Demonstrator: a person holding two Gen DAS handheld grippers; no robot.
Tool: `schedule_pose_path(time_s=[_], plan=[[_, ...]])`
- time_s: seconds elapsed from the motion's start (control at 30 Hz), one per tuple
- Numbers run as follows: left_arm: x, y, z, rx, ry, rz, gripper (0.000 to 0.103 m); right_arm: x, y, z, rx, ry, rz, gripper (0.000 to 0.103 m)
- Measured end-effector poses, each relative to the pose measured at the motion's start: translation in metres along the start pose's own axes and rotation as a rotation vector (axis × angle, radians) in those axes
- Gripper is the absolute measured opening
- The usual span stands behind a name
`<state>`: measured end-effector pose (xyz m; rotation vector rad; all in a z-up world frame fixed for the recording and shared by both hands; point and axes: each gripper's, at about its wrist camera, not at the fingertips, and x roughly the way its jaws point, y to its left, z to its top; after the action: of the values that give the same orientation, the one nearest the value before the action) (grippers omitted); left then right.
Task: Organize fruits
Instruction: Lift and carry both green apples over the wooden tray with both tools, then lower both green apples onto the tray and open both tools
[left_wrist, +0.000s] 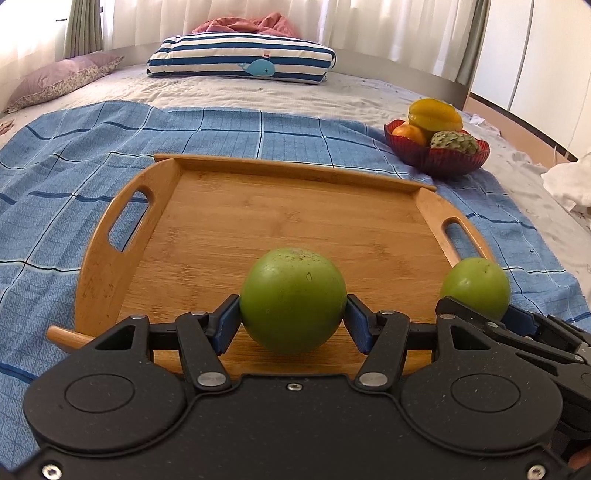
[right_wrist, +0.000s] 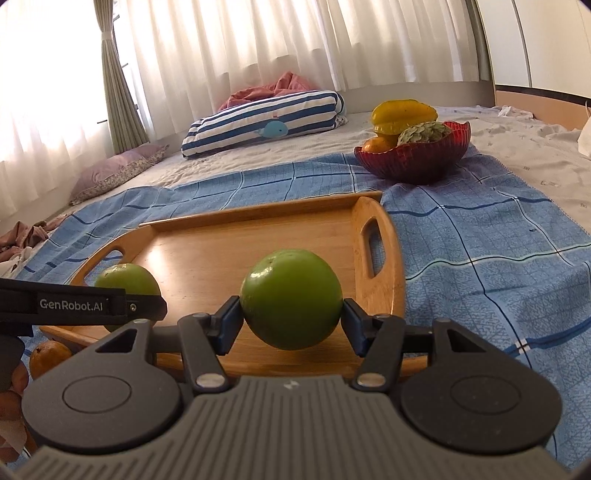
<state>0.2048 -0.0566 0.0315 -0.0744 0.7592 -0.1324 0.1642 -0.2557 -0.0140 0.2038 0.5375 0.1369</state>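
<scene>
My left gripper (left_wrist: 293, 317) is shut on a round green fruit (left_wrist: 293, 299) held just above the near edge of a wooden tray (left_wrist: 280, 218). My right gripper (right_wrist: 291, 317) is shut on a second green fruit (right_wrist: 291, 298) over the tray's (right_wrist: 258, 240) near right part. Each gripper shows in the other's view: the right one with its green fruit (left_wrist: 476, 286) at the right of the left wrist view, the left one with its green fruit (right_wrist: 127, 284) at the left of the right wrist view. A red glass bowl (right_wrist: 413, 158) holds a yellow starfruit (right_wrist: 402, 112), a custard apple (right_wrist: 423, 133) and an orange (right_wrist: 375, 144).
The tray lies on a blue checked cloth (left_wrist: 74, 155) spread over a bed. A striped whale pillow (left_wrist: 240, 55) and a purple pillow (left_wrist: 55, 79) lie at the far side. An orange fruit (right_wrist: 46, 356) lies left of the tray. White cloth (left_wrist: 570, 181) sits at the right edge.
</scene>
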Motion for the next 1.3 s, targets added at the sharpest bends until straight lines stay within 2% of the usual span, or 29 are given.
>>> schedule_pose_path(time_s=[0.4,0.97,1.07,1.17,1.3], plan=[[0.005,-0.004,0.001,0.023,0.039,0.011,0.058,0.003,0.000,-0.003,0.012,0.022,-0.033,0.061],[0.007,-0.010,0.001,0.067,0.056,0.027,0.058,0.003,-0.002,-0.005,0.030,0.023,-0.028,0.063],[0.007,-0.010,0.001,0.080,0.048,0.035,0.058,0.002,-0.002,-0.005,0.031,0.022,-0.024,0.065],[0.001,-0.013,0.002,0.112,0.006,0.055,0.060,0.000,-0.002,-0.005,0.029,0.013,-0.017,0.066],[-0.004,-0.017,0.004,0.142,-0.013,0.067,0.066,-0.004,0.000,-0.005,0.020,-0.010,-0.023,0.075]])
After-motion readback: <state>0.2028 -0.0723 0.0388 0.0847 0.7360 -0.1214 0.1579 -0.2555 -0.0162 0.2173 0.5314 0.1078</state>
